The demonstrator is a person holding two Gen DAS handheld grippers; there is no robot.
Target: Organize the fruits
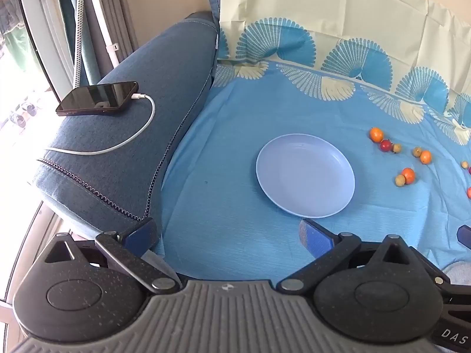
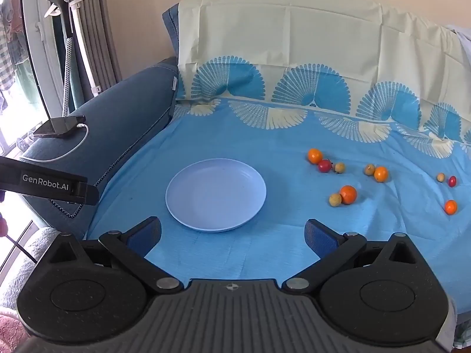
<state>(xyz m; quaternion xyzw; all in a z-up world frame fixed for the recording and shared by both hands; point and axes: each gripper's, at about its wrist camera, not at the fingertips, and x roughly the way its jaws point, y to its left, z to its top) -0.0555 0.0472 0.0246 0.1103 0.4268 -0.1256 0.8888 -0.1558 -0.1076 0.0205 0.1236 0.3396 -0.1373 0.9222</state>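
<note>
A pale blue plate (image 2: 216,195) lies bare on the blue sheet; it also shows in the left wrist view (image 1: 306,175). Right of it lie several small fruits: an orange one (image 2: 348,194) beside a yellowish one (image 2: 335,199), an orange one (image 2: 315,155) next to a red one (image 2: 324,165), and others farther right (image 2: 450,206). The same fruits show in the left wrist view (image 1: 408,175). My right gripper (image 2: 232,235) is open and empty, just in front of the plate. My left gripper (image 1: 226,234) is open and empty, near the plate's front left.
A dark blue sofa arm (image 1: 132,147) rises at the left, with a black phone (image 1: 98,98) and its white cable (image 1: 117,144) on it. A cream and blue patterned sheet (image 2: 294,58) covers the backrest. The other gripper's strap (image 2: 47,184) shows at the left.
</note>
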